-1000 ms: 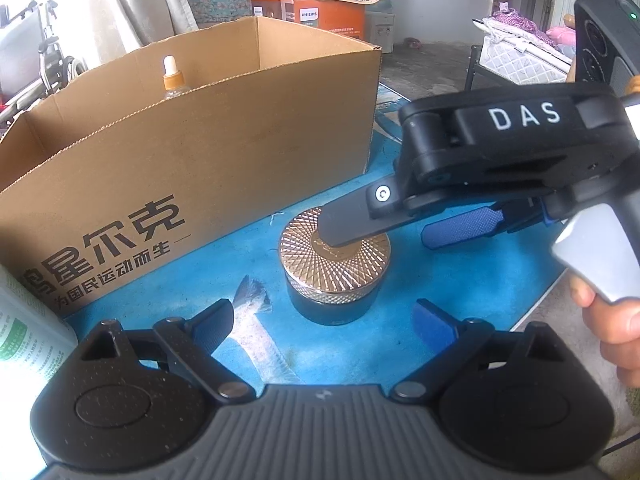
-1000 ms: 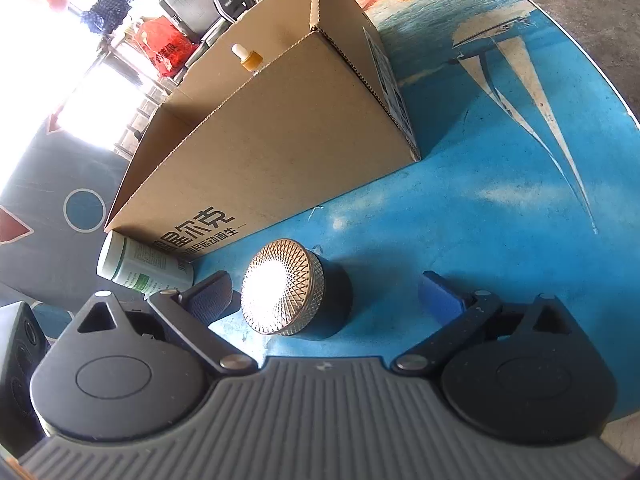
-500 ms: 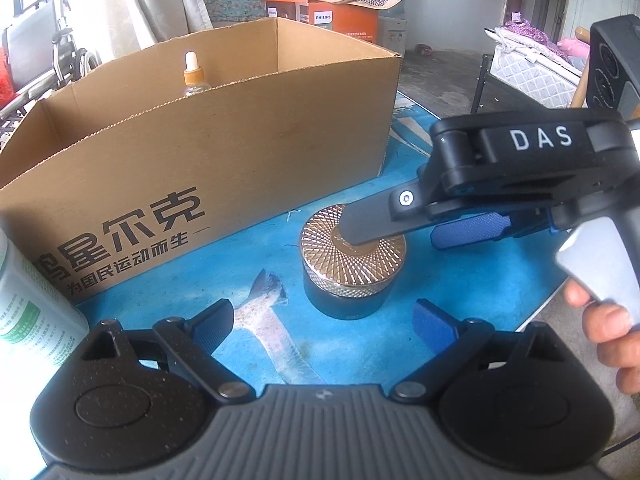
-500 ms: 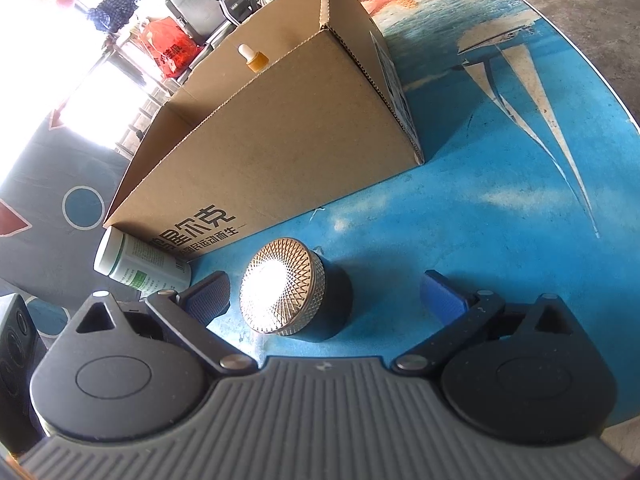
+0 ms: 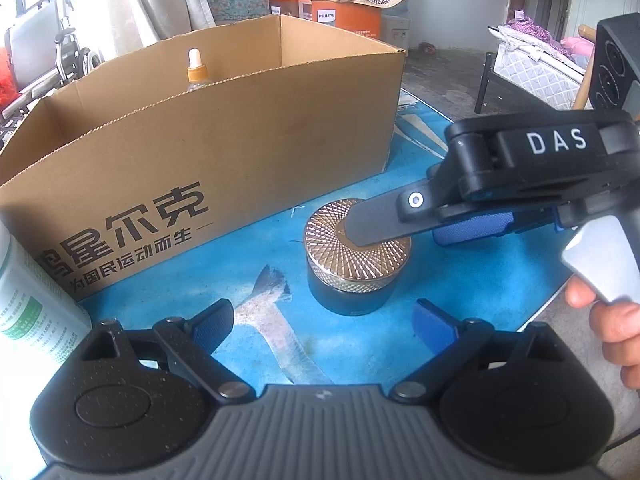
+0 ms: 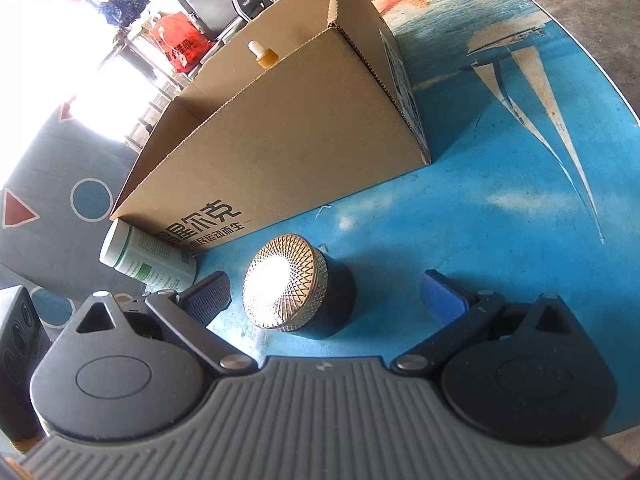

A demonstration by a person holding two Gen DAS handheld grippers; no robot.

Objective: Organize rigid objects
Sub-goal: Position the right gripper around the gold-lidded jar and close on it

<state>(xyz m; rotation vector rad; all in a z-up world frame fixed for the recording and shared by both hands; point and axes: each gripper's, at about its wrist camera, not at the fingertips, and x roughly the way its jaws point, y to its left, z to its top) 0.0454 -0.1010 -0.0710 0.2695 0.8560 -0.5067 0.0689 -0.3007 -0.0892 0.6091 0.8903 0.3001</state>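
A dark round jar with a gold patterned lid [image 5: 352,264] [image 6: 298,290] stands on the blue table beside an open cardboard box [image 5: 200,160] [image 6: 288,140]. My right gripper [image 6: 326,294] is open and straddles the jar, its fingers apart from the jar's sides; in the left wrist view it hangs over the lid as the gripper marked DAS [image 5: 424,228]. My left gripper [image 5: 324,322] is open just in front of the jar, holding nothing. A dropper bottle with an orange collar [image 5: 196,70] [image 6: 262,54] stands inside the box. A white and green bottle [image 5: 28,300] [image 6: 148,258] lies by the box's near corner.
The blue printed table [image 6: 520,200] ends in a curved rim at the right. A hand [image 5: 612,320] holds the right gripper's handle. A black speaker [image 6: 16,336] sits at the left. Orange boxes [image 5: 324,4] and furniture stand beyond the table.
The left gripper has drawn back and shifted, so the box and jar sit further right in its view. The right gripper stays open around the jar, barely moved.
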